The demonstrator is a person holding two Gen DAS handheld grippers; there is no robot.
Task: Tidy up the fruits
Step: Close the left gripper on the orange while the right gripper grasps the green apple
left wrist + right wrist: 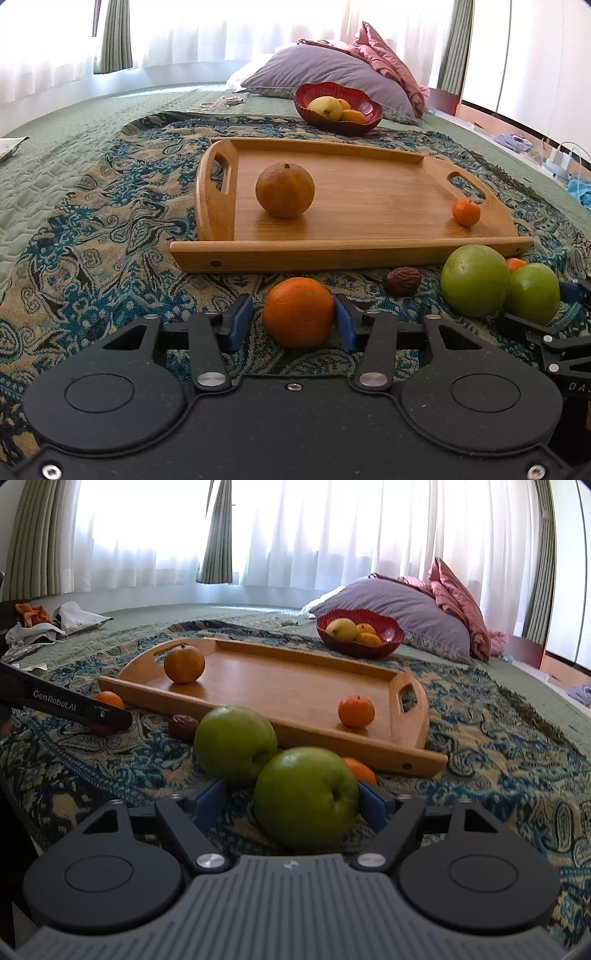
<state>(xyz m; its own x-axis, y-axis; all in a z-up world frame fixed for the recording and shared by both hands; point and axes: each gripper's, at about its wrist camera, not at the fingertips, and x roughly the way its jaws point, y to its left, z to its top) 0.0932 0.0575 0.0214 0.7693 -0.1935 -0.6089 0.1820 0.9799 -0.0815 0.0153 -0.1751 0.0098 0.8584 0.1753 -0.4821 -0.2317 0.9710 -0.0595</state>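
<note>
A wooden tray point(369, 254) point(258, 716) lies on the patterned cloth and holds a dull orange point(284, 189) point(184, 663) and a small tangerine point(466, 212) point(356, 711). My left gripper point(293, 317) is open around a bright orange point(298, 312) on the cloth; its right pad touches the fruit, its left pad stands clear. My right gripper point(291, 801) is open around a green apple point(306, 796) point(534, 292). A second green apple point(474, 280) point(235, 745), a date point(401, 280) point(183, 726) and a small tangerine point(360, 770) lie in front of the tray.
A red bowl point(338, 122) point(360, 646) with yellow and orange fruit stands behind the tray. Pillows point(332, 70) lie behind it. Clothes and paper point(44, 627) lie at the far left of the bed. Cables and chargers point(561, 158) sit at the right.
</note>
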